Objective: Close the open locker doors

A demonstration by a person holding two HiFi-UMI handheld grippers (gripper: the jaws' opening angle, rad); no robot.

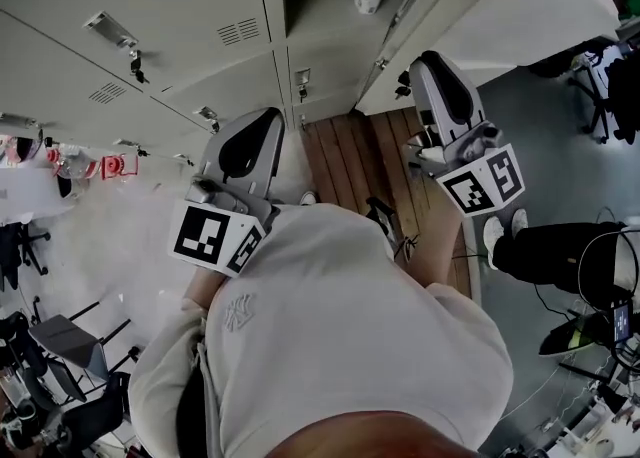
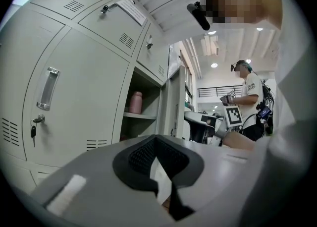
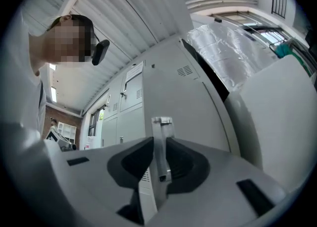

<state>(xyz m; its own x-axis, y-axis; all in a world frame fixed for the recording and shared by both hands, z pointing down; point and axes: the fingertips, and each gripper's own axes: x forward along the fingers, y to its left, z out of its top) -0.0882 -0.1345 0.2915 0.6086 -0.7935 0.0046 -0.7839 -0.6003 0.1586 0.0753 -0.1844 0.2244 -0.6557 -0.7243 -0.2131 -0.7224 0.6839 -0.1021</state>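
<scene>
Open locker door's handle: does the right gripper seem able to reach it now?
Most likely yes. The handle stands between the right gripper's fingers, which seem to press it from both sides, and nothing blocks the way.

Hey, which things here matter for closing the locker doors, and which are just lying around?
For the job: open locker door, its handle between the right tongs, left tongs, open locker.
Just around: pink bottle on the shelf, closed lockers, another person in the background.
</scene>
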